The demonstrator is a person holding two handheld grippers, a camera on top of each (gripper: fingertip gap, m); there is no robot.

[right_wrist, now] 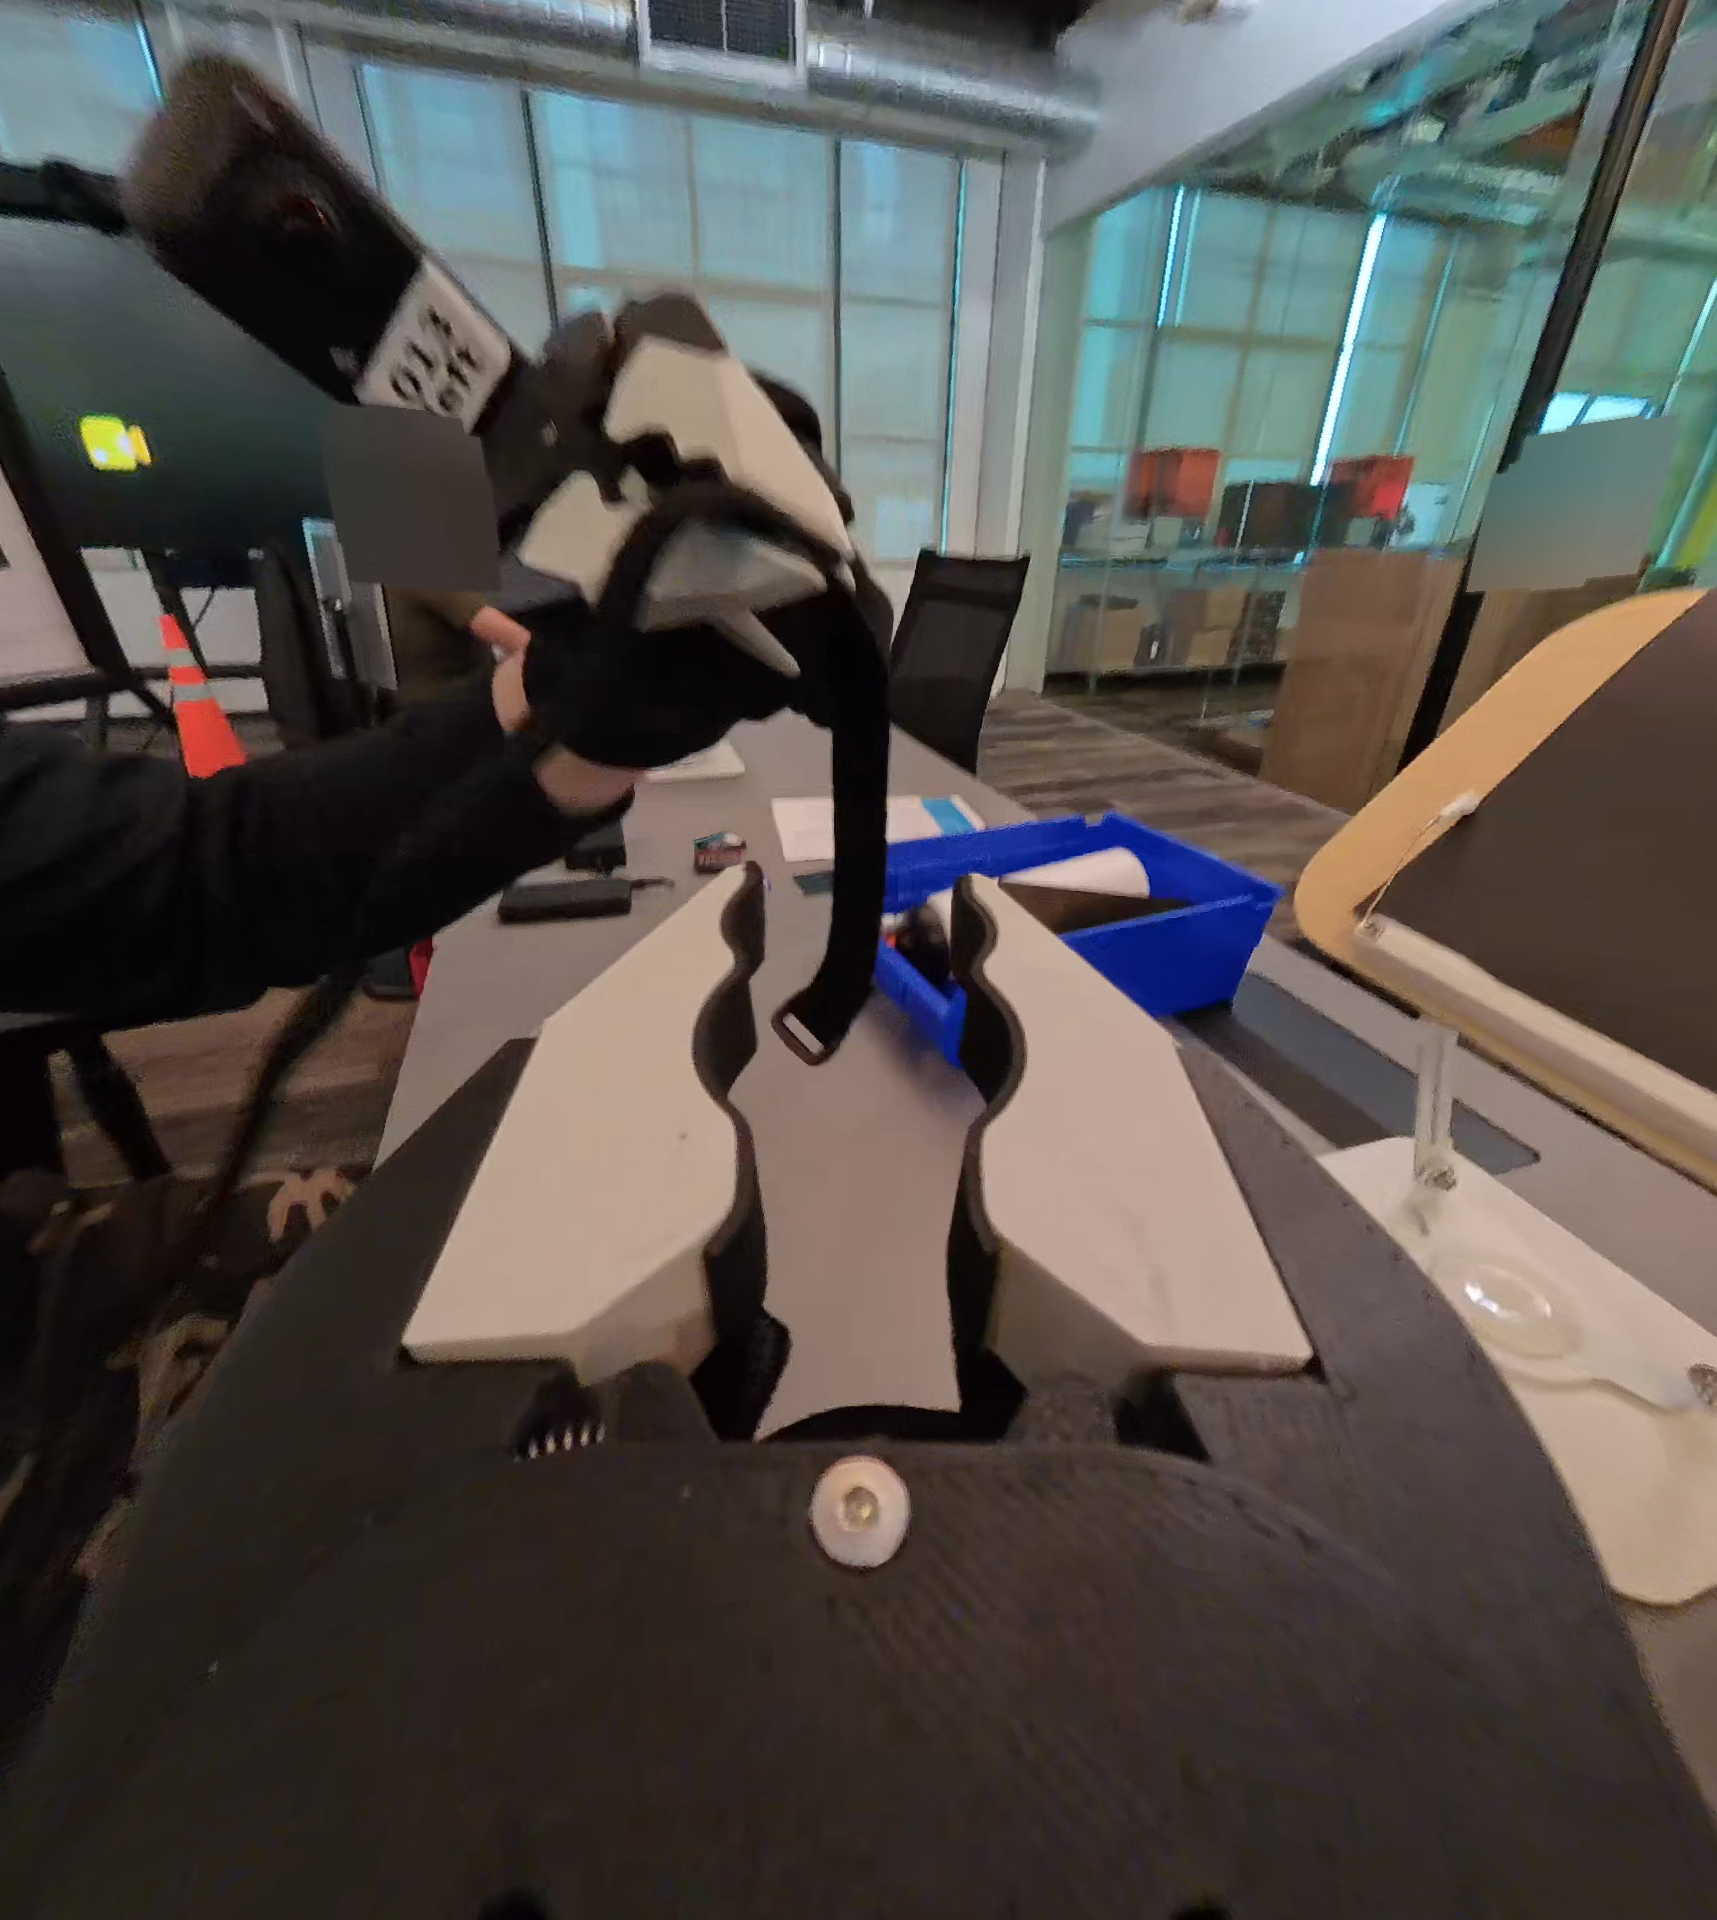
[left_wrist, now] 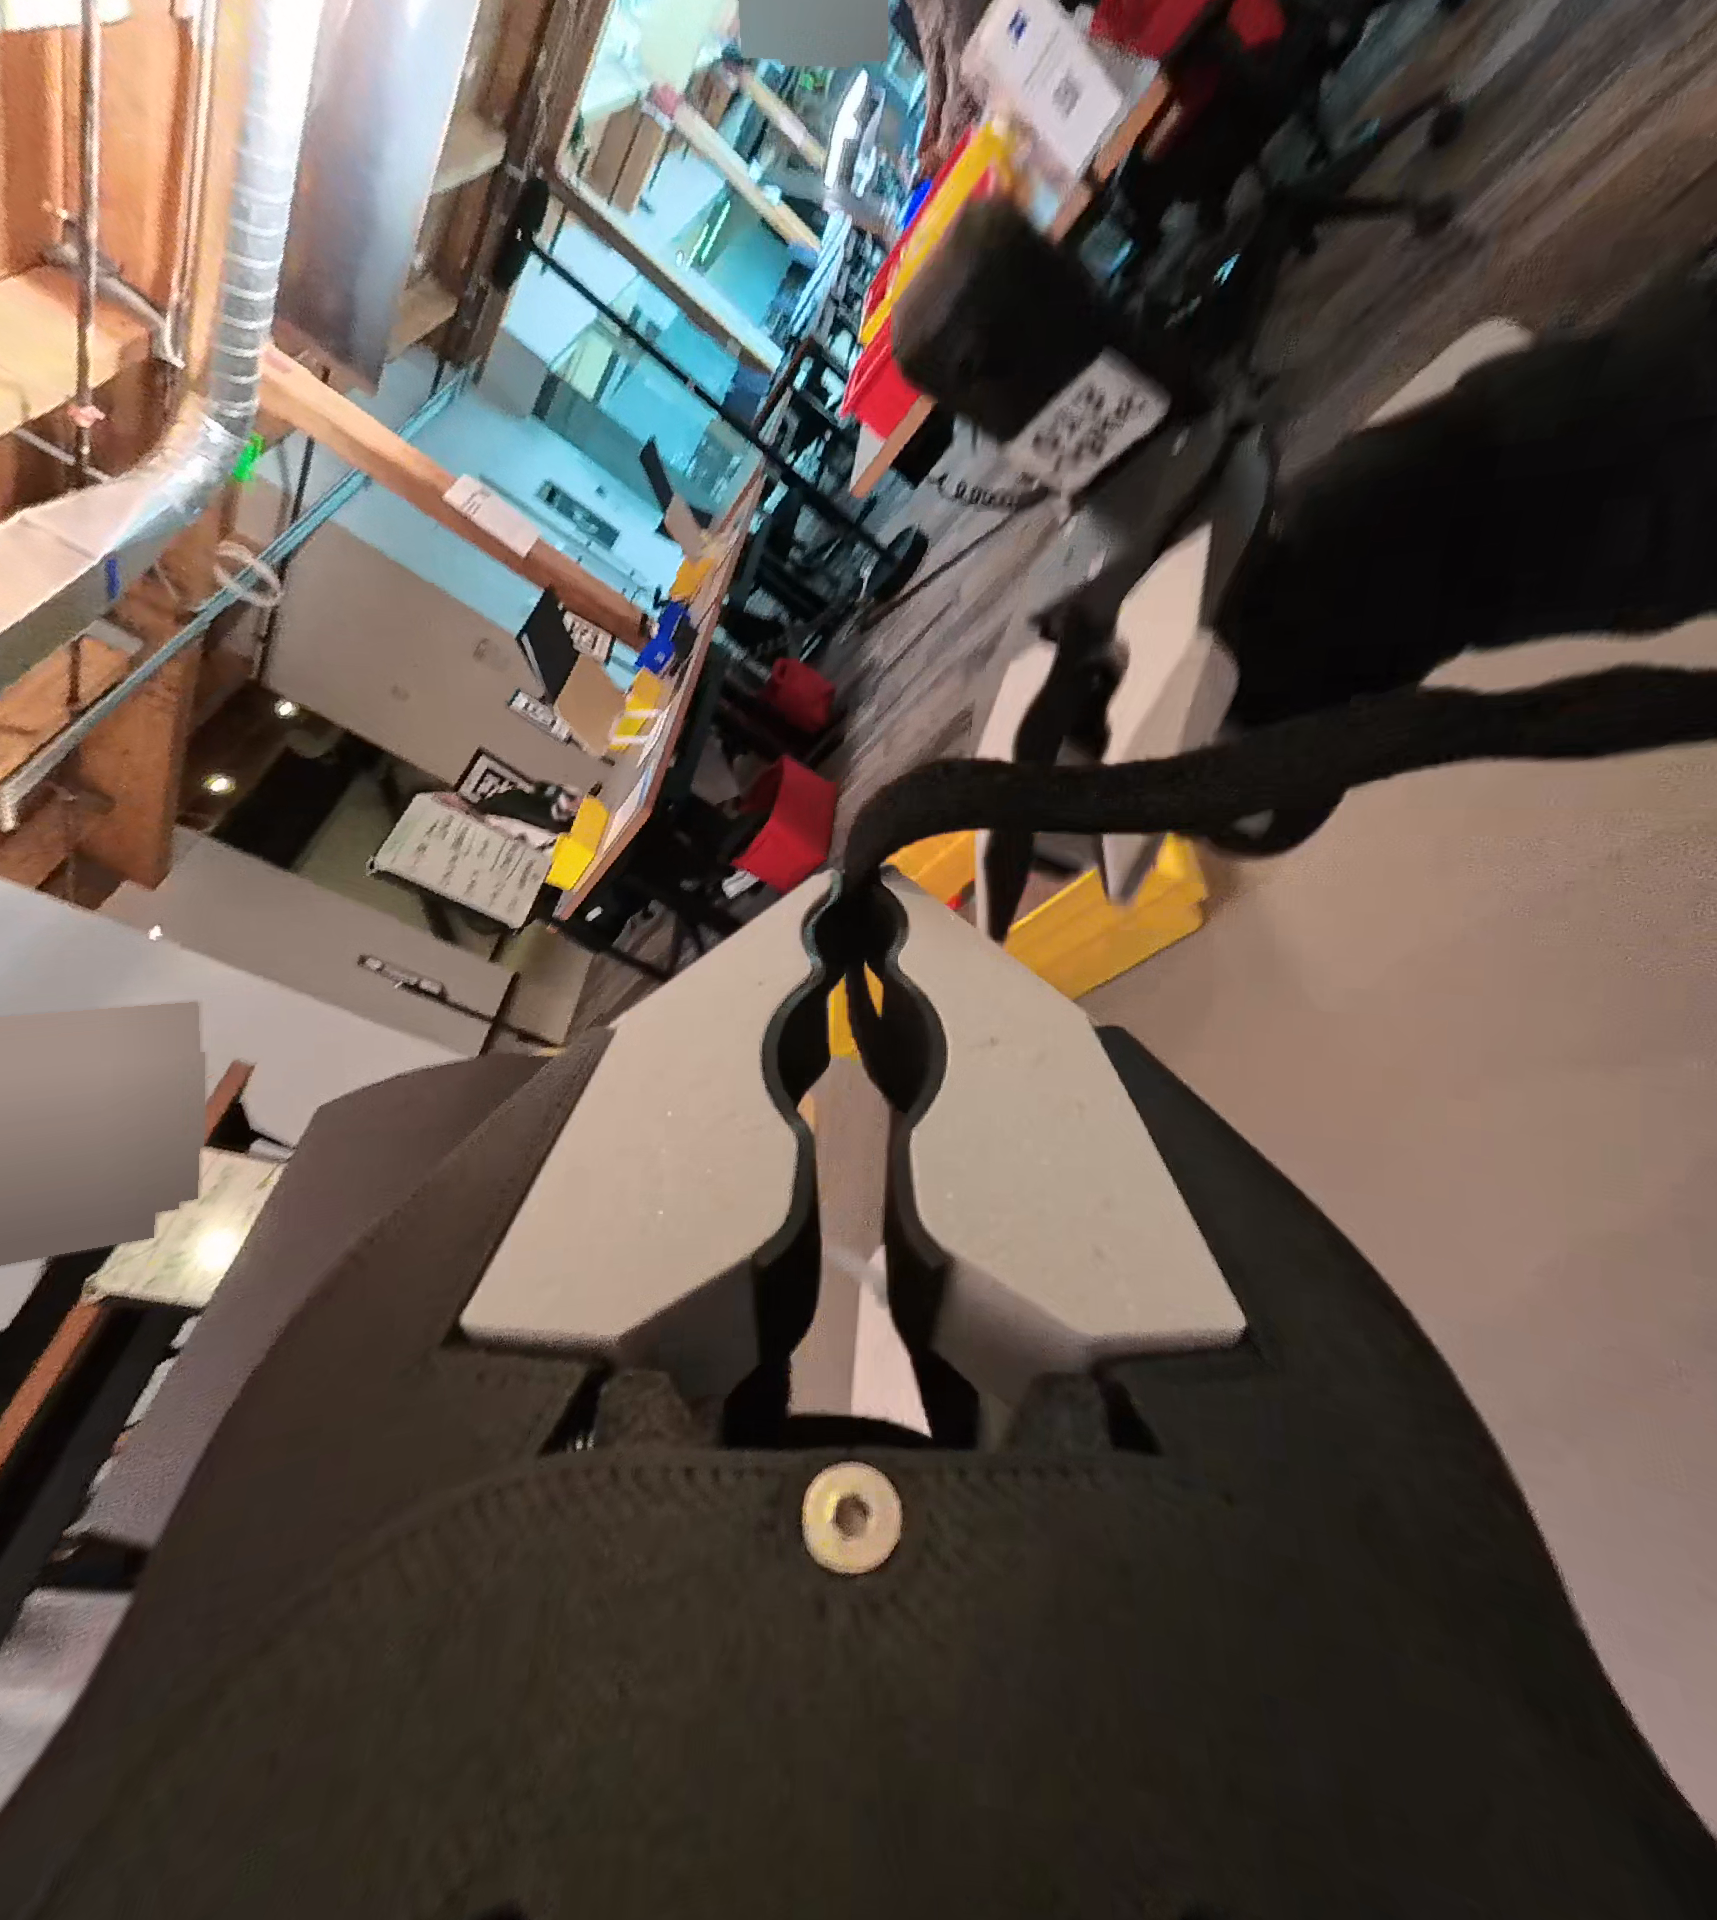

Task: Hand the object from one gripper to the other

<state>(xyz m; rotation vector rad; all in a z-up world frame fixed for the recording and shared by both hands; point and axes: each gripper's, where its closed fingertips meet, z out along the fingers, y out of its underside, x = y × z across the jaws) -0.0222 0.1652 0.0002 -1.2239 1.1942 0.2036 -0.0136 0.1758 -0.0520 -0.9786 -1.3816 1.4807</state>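
The object is a black strap [left_wrist: 1124, 795]. In the left wrist view, my left gripper [left_wrist: 859, 909] is shut on one end of it, and the strap runs off to the right. My right gripper [left_wrist: 1114, 717] shows beyond it, blurred. In the right wrist view, the left gripper [right_wrist: 729, 551] is held high at the upper left by a gloved hand [right_wrist: 625, 696]. The strap [right_wrist: 859, 790] hangs down from it. Its buckled end [right_wrist: 810, 1034] dangles between the fingertips of my right gripper [right_wrist: 859, 894], which is open and not touching it.
A grey table [right_wrist: 480, 977] lies below. A blue bin [right_wrist: 1166, 935] with items stands just past the right gripper. A stand with a white base [right_wrist: 1612, 1455] is at the right. A yellow bin [left_wrist: 1114, 925] shows in the left wrist view. Small dark items and an orange cone [right_wrist: 199, 707] lie farther back. Left tips to right tips: about 6 cm.
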